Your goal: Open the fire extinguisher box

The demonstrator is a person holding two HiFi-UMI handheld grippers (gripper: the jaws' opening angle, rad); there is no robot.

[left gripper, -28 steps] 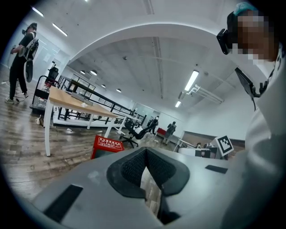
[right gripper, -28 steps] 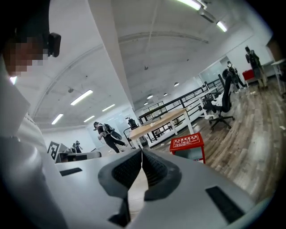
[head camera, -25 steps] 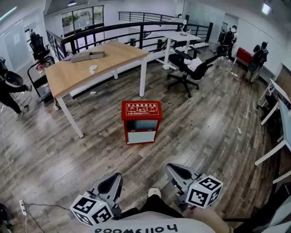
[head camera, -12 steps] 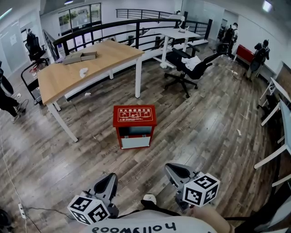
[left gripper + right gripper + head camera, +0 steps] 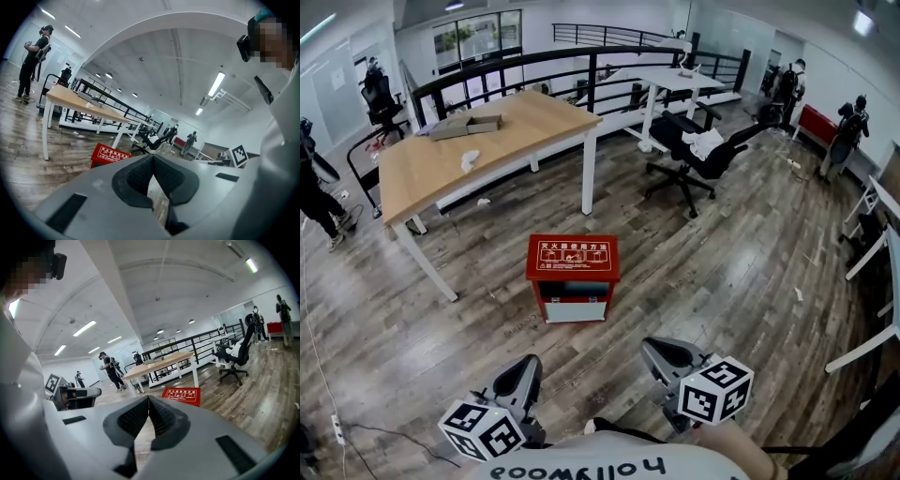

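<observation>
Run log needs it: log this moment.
red metal fire extinguisher box: shut, untouched | left tongs: shut, empty | right tongs: shut, empty

Red fire extinguisher box (image 5: 572, 277) stands upright (lid shut) on floor.

The fire extinguisher box (image 5: 572, 258) is red, the plank floor (image 5: 741, 253) grey-brown.

Wood-plank floor (image 5: 722, 272): the red fire extinguisher box (image 5: 572, 278) stands upright on it, lid on top, apart from the desk (image 5: 525, 127). A black office chair (image 5: 698, 150) stands further back on the right. A white paper scrap (image 5: 484, 201) lies under the desk edge, and a thin cable (image 5: 317, 356) runs along the left. Desk, wooden top on white legs: a flat cardboard box (image 5: 467, 126) and crumpled white paper (image 5: 470, 160).
</observation>
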